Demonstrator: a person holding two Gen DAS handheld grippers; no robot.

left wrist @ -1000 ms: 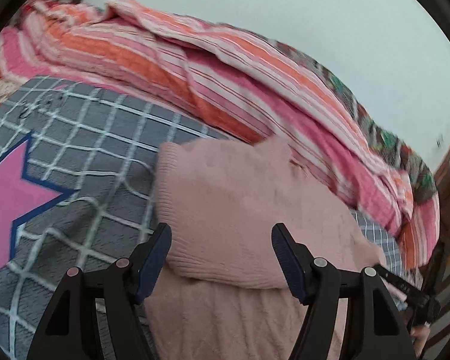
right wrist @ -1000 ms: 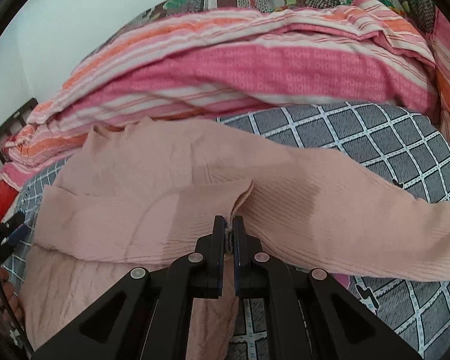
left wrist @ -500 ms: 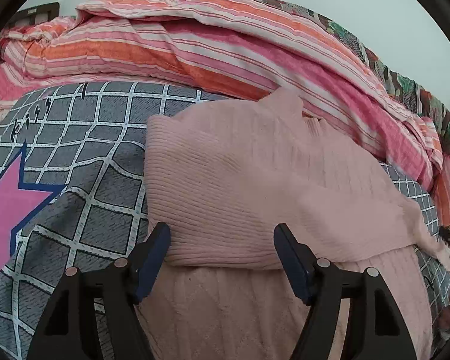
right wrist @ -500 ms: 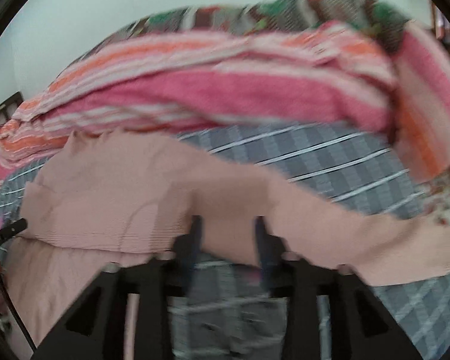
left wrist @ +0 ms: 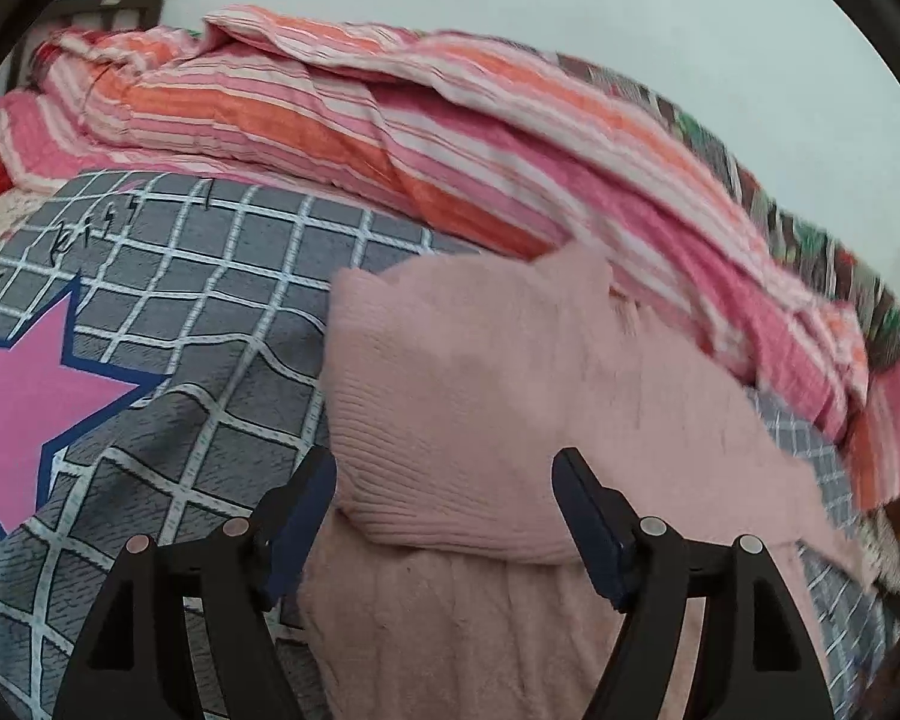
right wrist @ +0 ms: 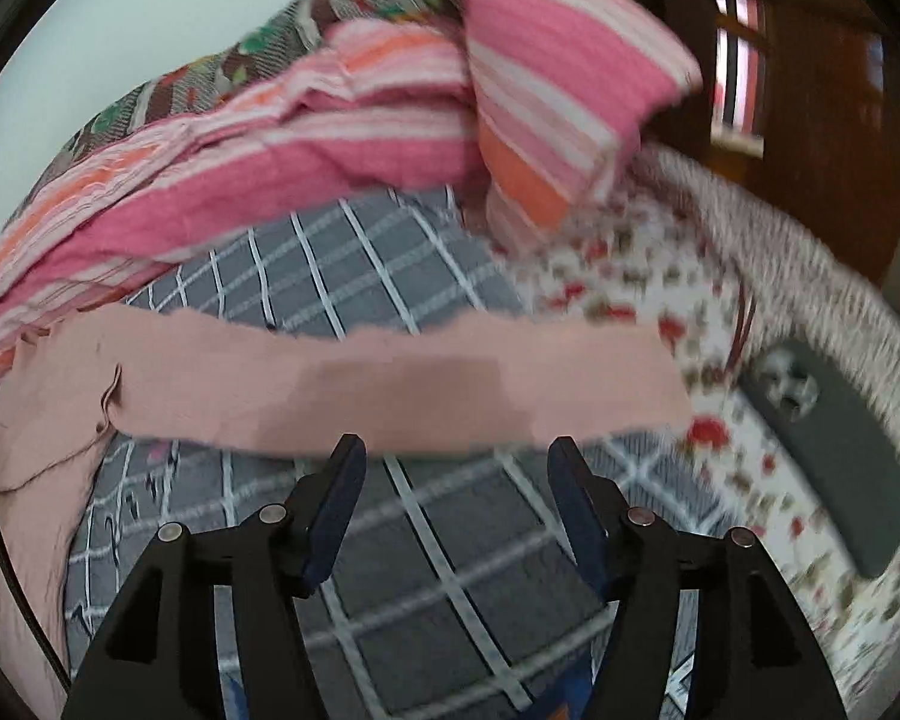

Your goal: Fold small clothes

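A pink knit sweater [left wrist: 510,396] is spread on a grey bedspread [left wrist: 210,312] crossed by a white grid and printed with a large pink star [left wrist: 24,414] outlined in blue. In the left wrist view, a folded part of the garment is laid over the sweater's body, its ribbed edge turned toward the left. The left gripper [left wrist: 444,516] is held just above the near edge of that fold; its jaws have just been opening a little and are spread wide, with the knit seen between and beyond the blue pads, which are not pressed on it.

In the right wrist view, one sleeve [right wrist: 390,384] is stretched flat across the bedspread from left to right, its cuff end lying on a floral sheet [right wrist: 630,276] at the right. The right gripper [right wrist: 456,480] is held just on the near side of the sleeve; its jaws have just been opening, nothing is between them, and only the grid pattern is seen in the gap.

A striped pink and orange quilt [left wrist: 450,138] is piled along the far side of the bed against a pale wall. A dark phone [right wrist: 834,450] is seen lying at the right on the floral sheet, beside a white woven edge. Dark wooden furniture [right wrist: 810,90] is seen at the far right.
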